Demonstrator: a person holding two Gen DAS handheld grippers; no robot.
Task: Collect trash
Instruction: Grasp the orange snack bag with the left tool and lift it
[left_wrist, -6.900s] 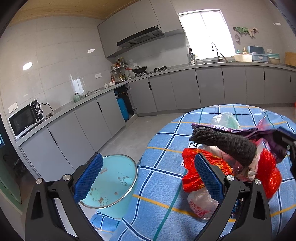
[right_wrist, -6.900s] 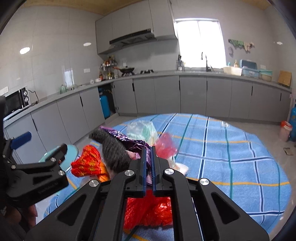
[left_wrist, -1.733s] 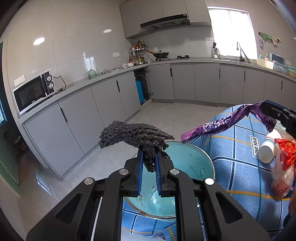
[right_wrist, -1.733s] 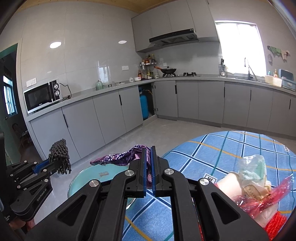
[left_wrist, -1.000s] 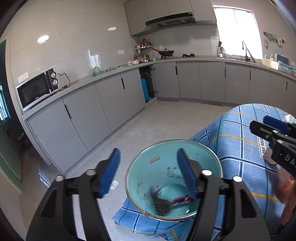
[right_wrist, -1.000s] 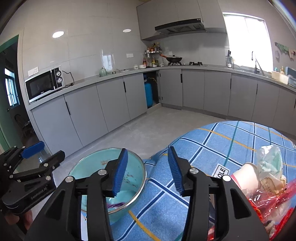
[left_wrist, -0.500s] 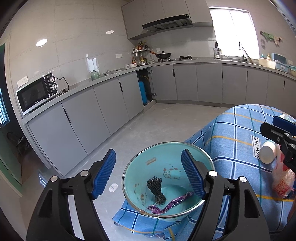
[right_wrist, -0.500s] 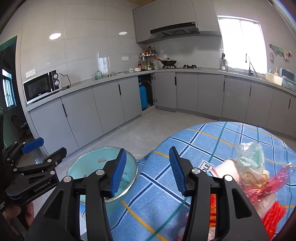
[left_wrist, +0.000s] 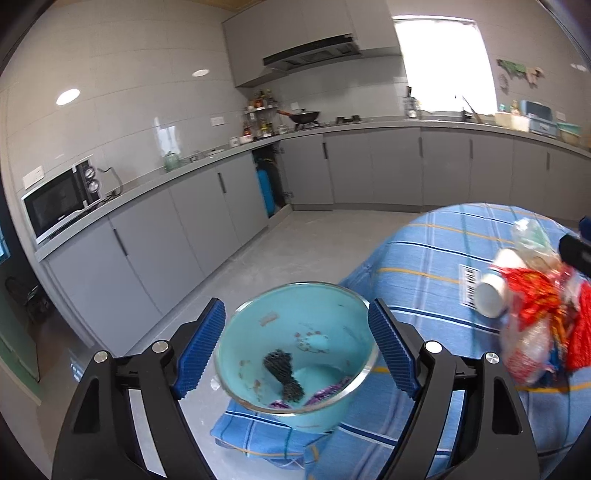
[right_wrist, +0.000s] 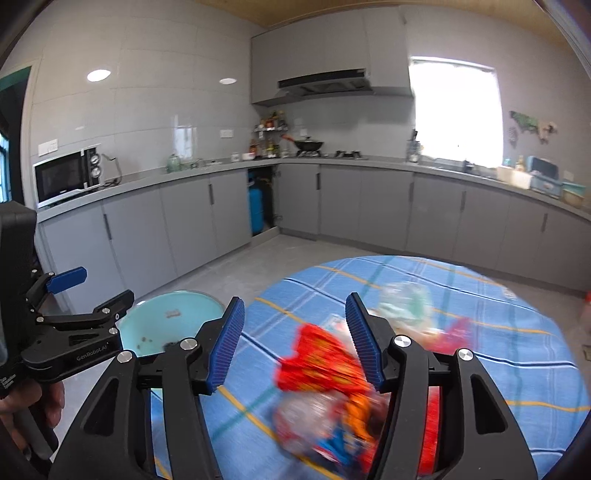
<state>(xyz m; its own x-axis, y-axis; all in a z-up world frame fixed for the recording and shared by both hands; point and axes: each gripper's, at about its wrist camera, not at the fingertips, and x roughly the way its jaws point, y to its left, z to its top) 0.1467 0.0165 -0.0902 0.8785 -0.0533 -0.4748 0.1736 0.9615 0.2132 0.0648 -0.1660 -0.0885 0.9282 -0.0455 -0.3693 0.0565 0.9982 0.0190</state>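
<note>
A teal bin (left_wrist: 258, 325) stands at the table's left edge. A black mesh piece (left_wrist: 284, 376) and a purple wrapper (left_wrist: 327, 391) lie inside it. My left gripper (left_wrist: 295, 350) hovers over the bin, its jaws opening with nothing gripped between them. On the blue checked table (left_wrist: 424, 291) lies a trash pile: a red wrapper (left_wrist: 532, 291), a white cup (left_wrist: 491, 291) and a clear plastic bag (left_wrist: 528, 236). My right gripper (right_wrist: 295, 343) is above the near side of the red wrapper (right_wrist: 325, 358), its jaws opening and empty. The left gripper (right_wrist: 96, 291) shows at the left, over the bin (right_wrist: 166, 321).
Grey kitchen cabinets (right_wrist: 192, 229) line the far walls, with a microwave (right_wrist: 66, 177) on the counter. Bare grey floor (left_wrist: 288, 258) lies beyond the bin. A hand (right_wrist: 29, 406) holds the left gripper's handle. The tablecloth (right_wrist: 498, 350) stretches right of the pile.
Both grippers let the black mesh and the purple wrapper drop into the bin and opened wider. Both have swung right, the right one over the trash pile.
</note>
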